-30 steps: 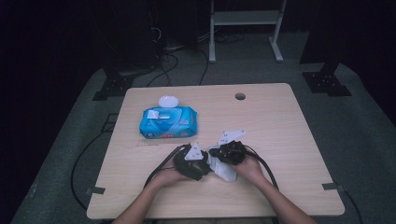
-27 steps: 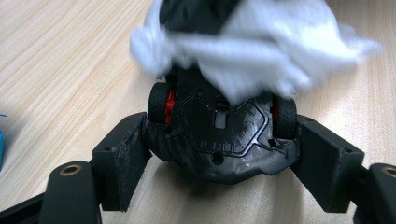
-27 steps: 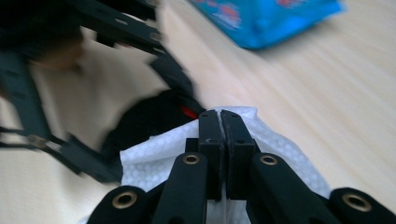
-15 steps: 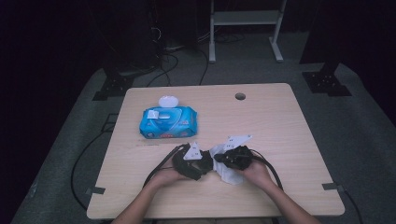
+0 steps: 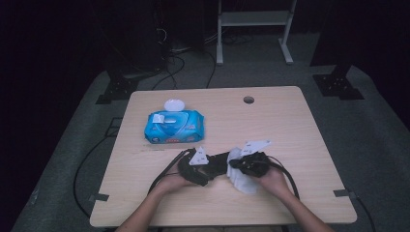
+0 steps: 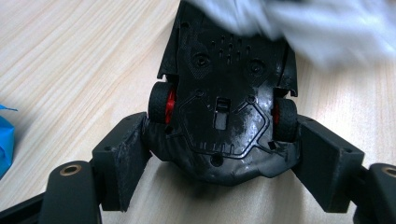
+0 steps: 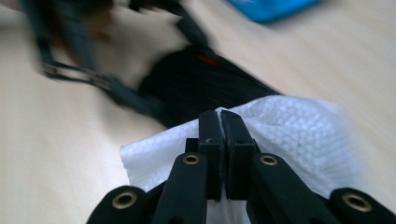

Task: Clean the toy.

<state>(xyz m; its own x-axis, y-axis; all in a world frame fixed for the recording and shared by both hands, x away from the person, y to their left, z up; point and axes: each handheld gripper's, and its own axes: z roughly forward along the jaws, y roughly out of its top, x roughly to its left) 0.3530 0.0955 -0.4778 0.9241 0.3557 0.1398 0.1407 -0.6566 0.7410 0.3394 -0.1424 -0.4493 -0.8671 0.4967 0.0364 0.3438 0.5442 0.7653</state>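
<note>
From above: one toy car (image 5: 218,163), one white wipe (image 5: 241,180) and one blue wipe pack (image 5: 174,126) on a pale wooden table (image 5: 290,125), dark room behind. Left gripper view: the left gripper (image 6: 219,154) clamps the upturned car (image 6: 224,93) by its sides. Right gripper view: the right gripper (image 7: 220,126) pinches the wipe (image 7: 299,135) against the car (image 7: 201,88).

You're working in a darkened lab or recording studio: a lone pale wooden table (image 5: 290,125) on grey carpet (image 5: 377,140), black stand feet (image 5: 338,87), loose black cables (image 5: 186,63), a white metal frame (image 5: 254,19) behind
</note>
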